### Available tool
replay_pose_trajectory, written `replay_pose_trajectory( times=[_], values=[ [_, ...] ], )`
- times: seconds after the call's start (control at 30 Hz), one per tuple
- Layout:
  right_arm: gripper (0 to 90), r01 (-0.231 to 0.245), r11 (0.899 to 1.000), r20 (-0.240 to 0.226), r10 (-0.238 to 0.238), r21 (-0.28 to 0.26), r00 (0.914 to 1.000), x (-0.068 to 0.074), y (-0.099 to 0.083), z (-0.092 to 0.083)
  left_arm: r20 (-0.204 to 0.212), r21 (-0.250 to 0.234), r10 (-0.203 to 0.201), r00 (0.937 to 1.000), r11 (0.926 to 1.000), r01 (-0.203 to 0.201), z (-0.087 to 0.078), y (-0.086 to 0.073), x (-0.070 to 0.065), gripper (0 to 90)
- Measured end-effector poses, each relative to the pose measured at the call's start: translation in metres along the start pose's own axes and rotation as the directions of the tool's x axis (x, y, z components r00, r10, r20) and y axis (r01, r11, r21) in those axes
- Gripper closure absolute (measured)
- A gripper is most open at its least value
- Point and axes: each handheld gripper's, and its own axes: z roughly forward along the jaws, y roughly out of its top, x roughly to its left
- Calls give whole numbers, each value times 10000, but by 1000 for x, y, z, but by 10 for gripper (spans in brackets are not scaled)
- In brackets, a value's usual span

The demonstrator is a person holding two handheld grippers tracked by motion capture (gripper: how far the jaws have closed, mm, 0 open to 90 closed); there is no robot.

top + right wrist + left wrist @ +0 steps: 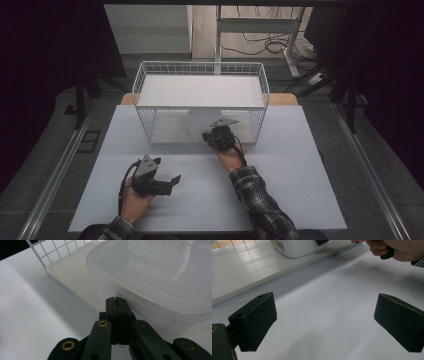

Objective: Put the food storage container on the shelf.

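Nearest the person, the left gripper (167,181) rests low over the bare white surface (280,190) with its jaws spread wide and nothing between them. Further in, the right gripper (116,300) has its jaws pressed together, their tips right up against the side of a cloudy plastic tub (160,277) (I cannot tell whether they touch it). The tub sits on the lower shelf of a white wire basket (150,85) at the far end.
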Motion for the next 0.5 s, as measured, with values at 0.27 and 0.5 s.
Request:
replay_pose_trajectory(
  times=[0.27,0.5],
  values=[
    [761,49,10000,-14,-49,1,10000,3,0,-6,-1,-29,22,10000,10000,-22,0,0,0,38],
    [577,27,9999,54,-28,168,10000,4,-4,-13,31,-3,61,10000,10000,-61,0,0,0,38]
  ],
)
